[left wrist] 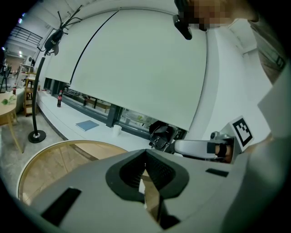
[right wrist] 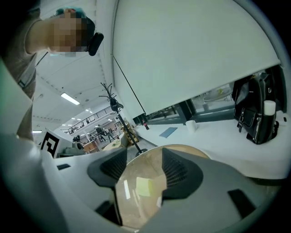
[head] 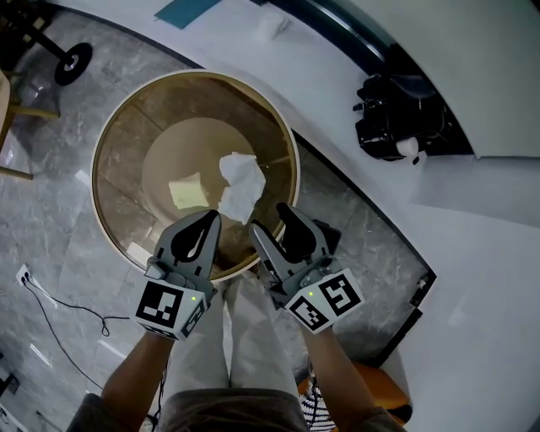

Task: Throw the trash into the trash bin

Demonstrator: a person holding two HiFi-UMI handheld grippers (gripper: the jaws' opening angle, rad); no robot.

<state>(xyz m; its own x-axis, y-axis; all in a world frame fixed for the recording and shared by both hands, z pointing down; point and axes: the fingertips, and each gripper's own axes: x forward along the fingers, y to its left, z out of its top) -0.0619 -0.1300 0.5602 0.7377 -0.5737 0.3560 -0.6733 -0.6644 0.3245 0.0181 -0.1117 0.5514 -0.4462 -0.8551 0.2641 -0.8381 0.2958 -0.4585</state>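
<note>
A round wooden trash bin (head: pixel 94 160) stands on the floor below me, open at the top. A crumpled white paper (head: pixel 240 181) is inside it toward the near right wall; whether it rests or is in the air I cannot tell. A yellow note (head: pixel 186 191) lies flat on the bin's bottom. My left gripper (head: pixel 208 221) hangs over the near rim with its tips meeting and nothing held. Beside it, my right gripper (head: pixel 272 219) is open over the same rim. In the right gripper view the yellow note (right wrist: pixel 144 186) shows between the spread jaws of the right gripper (right wrist: pixel 143 164).
A curved white counter runs behind the bin, carrying a black bag (head: pixel 396 118), a paper cup (head: pixel 272 25) and a blue book (head: pixel 186 10). A coat stand's base (head: pixel 74 61) sits at the far left. A cable (head: pixel 59 312) trails on the grey floor.
</note>
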